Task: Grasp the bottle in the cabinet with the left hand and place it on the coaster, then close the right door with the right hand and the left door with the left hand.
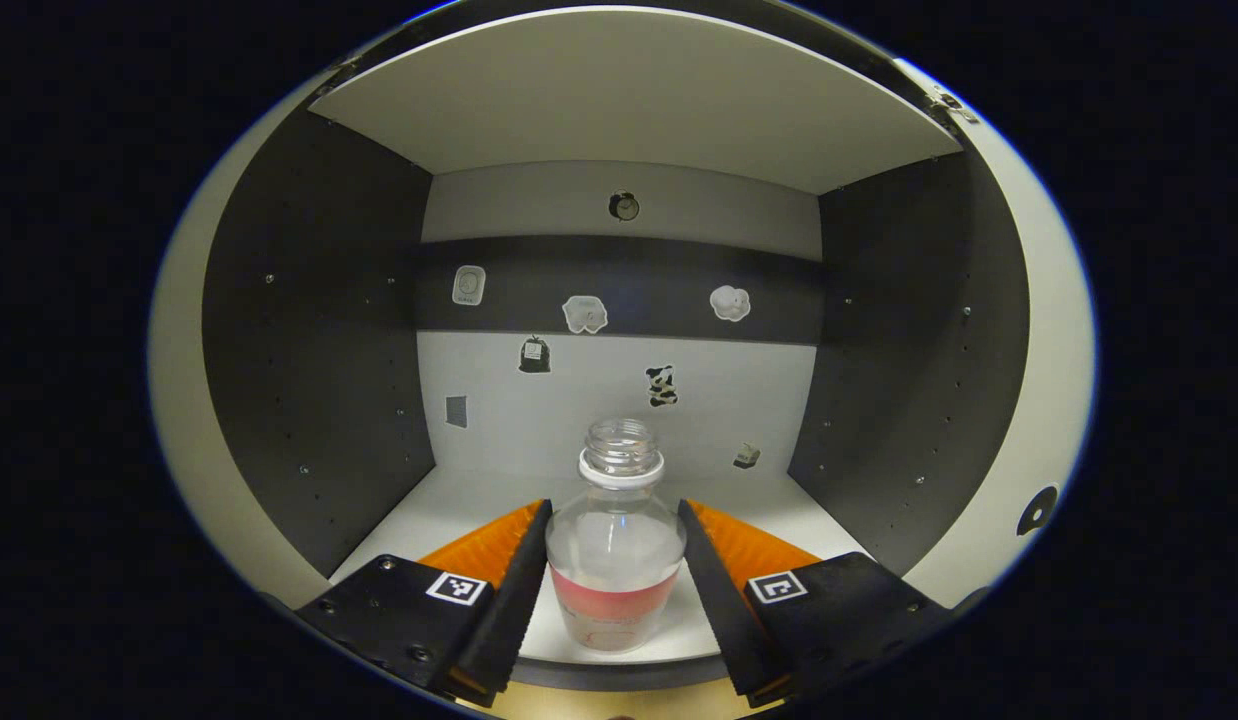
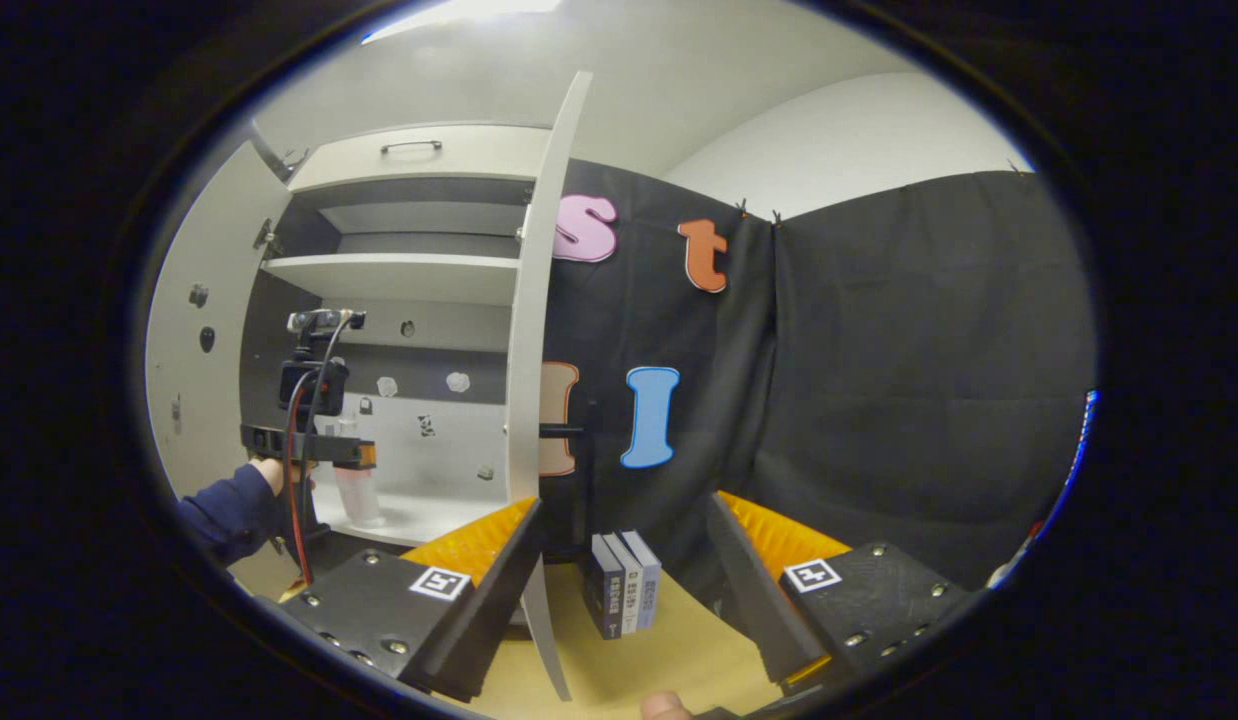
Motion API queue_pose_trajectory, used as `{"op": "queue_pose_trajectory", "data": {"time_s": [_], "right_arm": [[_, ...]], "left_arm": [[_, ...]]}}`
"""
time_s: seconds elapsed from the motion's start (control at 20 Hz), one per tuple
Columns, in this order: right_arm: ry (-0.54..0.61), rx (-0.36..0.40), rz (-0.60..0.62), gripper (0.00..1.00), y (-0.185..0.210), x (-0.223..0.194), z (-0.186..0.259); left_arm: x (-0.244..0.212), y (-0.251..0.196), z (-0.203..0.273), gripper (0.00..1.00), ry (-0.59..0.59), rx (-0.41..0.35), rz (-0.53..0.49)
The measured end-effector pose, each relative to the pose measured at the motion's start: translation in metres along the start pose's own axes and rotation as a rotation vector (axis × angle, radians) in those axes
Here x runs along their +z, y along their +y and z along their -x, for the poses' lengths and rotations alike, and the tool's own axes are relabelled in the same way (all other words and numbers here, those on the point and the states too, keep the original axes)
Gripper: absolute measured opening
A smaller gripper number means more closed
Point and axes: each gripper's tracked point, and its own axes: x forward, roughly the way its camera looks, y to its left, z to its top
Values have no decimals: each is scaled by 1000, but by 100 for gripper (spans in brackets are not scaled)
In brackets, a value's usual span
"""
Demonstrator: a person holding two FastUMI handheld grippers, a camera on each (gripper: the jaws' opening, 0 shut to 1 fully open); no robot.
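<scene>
Clear bottle (label unreadable) — between left tongs.

Cabinet interior: dark side walls are flanking a back panel banded light, dark, light.
Back panel: small stickers are dotting it, and a round hole is sitting near its top.
Shelves: a pale shelf is spanning the cabinet above the lower compartment, with another higher up.
Booth wall: black cloth is hanging in folds to the right of the cabinet.
Room wall: a pale wall is rising behind the cloth.
Table: its yellowish wood top is carrying a few upright books.
</scene>
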Motion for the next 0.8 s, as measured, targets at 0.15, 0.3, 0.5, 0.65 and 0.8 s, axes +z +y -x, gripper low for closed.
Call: {"op": "queue_pose_trajectory", "data": {"time_s": [0.15,0.3,0.5,0.65,0.8], "right_arm": [[-10,-2,-20,99,-1,4,3],[-18,-12,-32,99,-3,6,9],[-24,-22,-49,99,-8,6,20],[-26,-32,-56,100,-16,5,26],[-25,-40,-53,99,-24,5,33]], "left_arm": [[1,0,0,78,-9,-18,8],[2,-2,4,78,-8,-42,26],[7,-8,19,78,-14,-82,36],[12,-14,38,77,-29,-119,28],[18,-24,63,77,-40,-177,40]]}}
